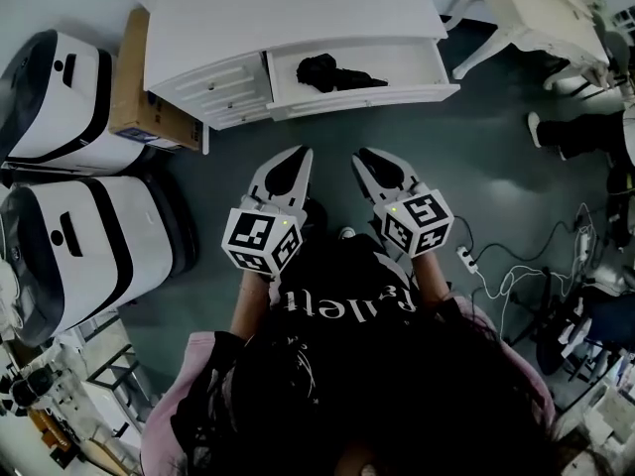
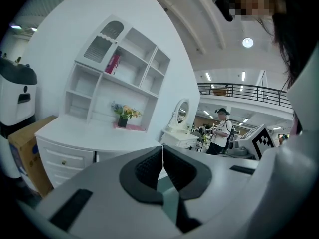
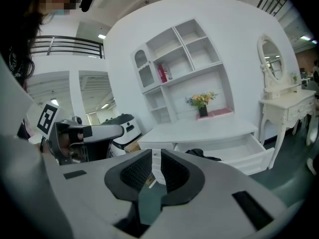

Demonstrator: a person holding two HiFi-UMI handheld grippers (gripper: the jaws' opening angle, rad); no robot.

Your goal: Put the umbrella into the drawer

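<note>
The black folded umbrella (image 1: 332, 72) lies inside the open drawer (image 1: 417, 94) of the white dresser (image 1: 288, 13); in the right gripper view the umbrella (image 3: 202, 155) shows as a dark lump in that drawer. Both grippers hang over the grey floor, well short of the drawer and close to my body. My left gripper (image 1: 305, 153) has its jaws touching and holds nothing; its own view shows the left gripper (image 2: 162, 148) with pads meeting. My right gripper (image 1: 359, 155) is empty too, and in its own view the right gripper (image 3: 154, 156) has only a sliver of a gap between the pads.
Two white machines (image 1: 60, 97) (image 1: 89, 246) stand at the left, with a cardboard box (image 1: 134, 77) against the dresser's side. A white dressing table (image 1: 541, 13) is at the upper right. A power strip (image 1: 466, 259) and cables lie on the floor at the right. A person (image 2: 221, 133) stands far off.
</note>
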